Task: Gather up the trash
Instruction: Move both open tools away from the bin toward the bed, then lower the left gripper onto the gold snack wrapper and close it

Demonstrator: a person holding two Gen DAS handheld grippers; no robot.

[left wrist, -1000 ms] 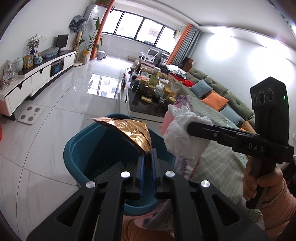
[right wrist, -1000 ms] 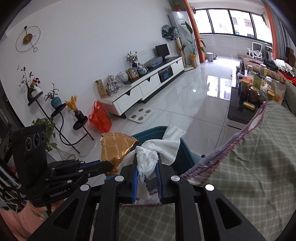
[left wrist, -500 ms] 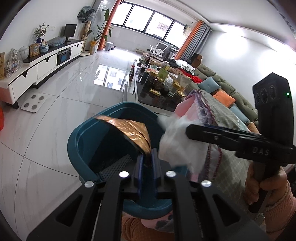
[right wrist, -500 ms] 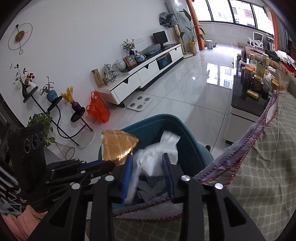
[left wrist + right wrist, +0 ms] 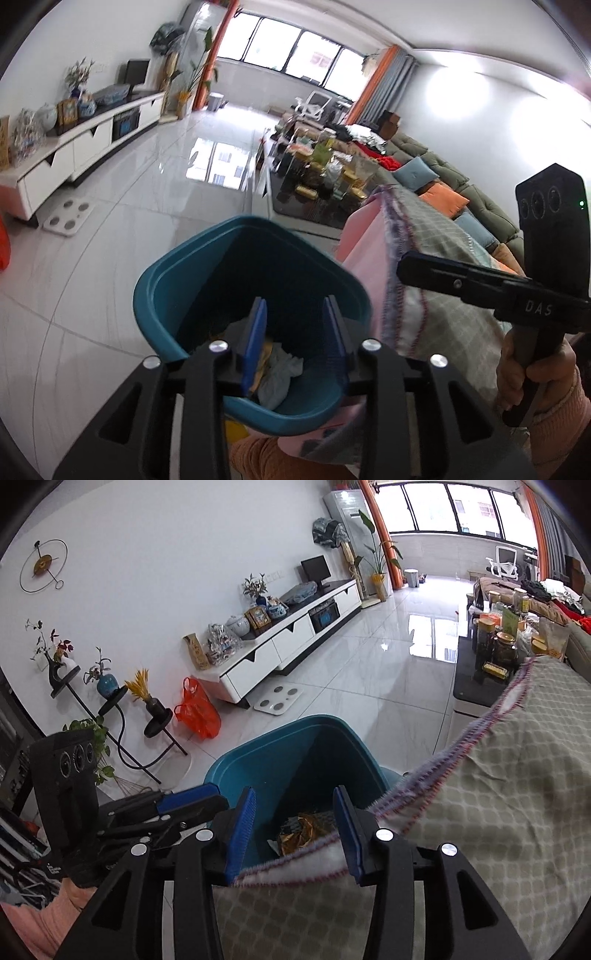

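Two grippers: you hold both over the bin, each with its jaws spread wide and nothing between them.
Left gripper: it hangs above the near rim of the teal bin, blue pads parted, aimed down into the opening.
White tissue: it lies crumpled at the bottom of the bin, seen between your left pads — feather-light, soft, likely to tear or slip if you nip one thin edge. If you ever lift it again, pinch the thickest wad.
Gold wrapper: it lies in the bin too, beside the tissue — crinkly foil, light and springy, probably slick on flat faces, so take it on a folded ridge.
Right gripper: it sits just beside the bin, above the edge of the checked cloth, pads well apart.
Judgement: both pieces look deposited.
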